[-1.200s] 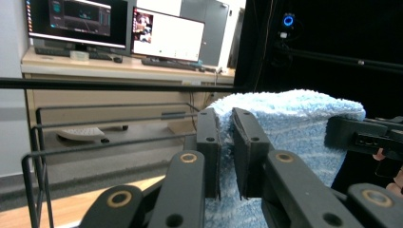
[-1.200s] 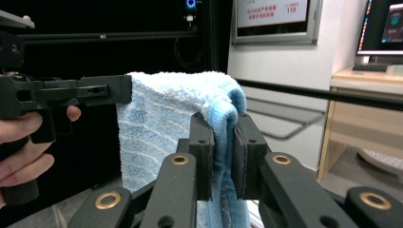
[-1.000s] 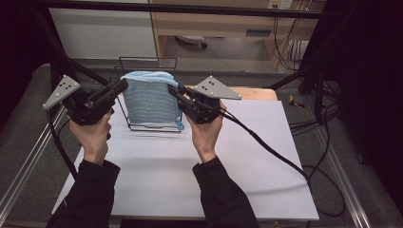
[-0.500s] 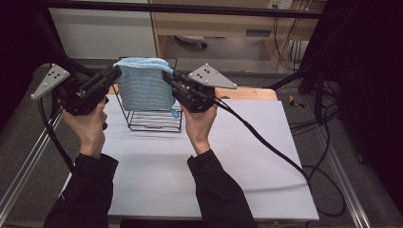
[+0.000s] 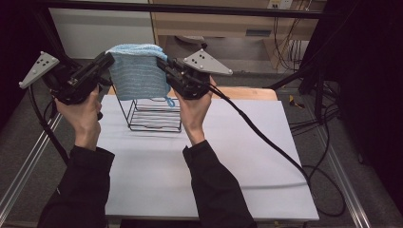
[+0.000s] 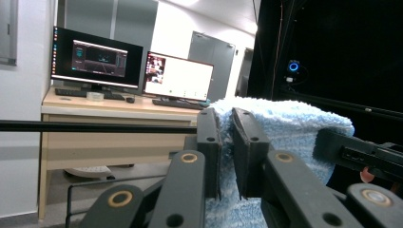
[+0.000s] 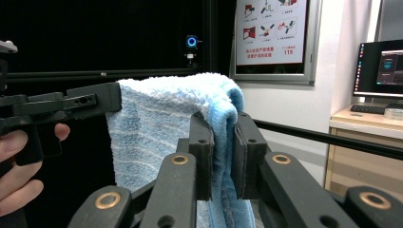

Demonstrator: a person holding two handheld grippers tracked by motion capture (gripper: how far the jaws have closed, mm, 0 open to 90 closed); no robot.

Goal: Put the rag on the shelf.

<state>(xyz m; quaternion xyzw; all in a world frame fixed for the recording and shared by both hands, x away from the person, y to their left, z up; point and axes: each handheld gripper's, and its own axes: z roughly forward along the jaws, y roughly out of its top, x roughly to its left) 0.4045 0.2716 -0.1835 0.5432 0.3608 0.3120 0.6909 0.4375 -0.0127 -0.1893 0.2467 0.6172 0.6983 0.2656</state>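
A folded light blue towel (image 5: 139,71) hangs in the air between both grippers, above a black wire rack (image 5: 155,114) on the white table (image 5: 228,156). My left gripper (image 5: 110,59) is shut on the towel's left top edge. My right gripper (image 5: 160,64) is shut on its right top edge. In the left gripper view the towel (image 6: 290,128) is pinched between the black jaws, left gripper (image 6: 227,142). In the right gripper view the towel (image 7: 157,133) drapes down between the jaws, right gripper (image 7: 222,152), with the other gripper holding the far edge.
The wire rack stands at the table's back left. A wooden board (image 5: 247,92) lies at the back edge. Black cables (image 5: 266,142) trail across the table's right side. A metal frame bar (image 5: 190,9) runs overhead at the back.
Both grippers have risen with the towel, lifting it up off the wire rack; the rack now stands bare below it.
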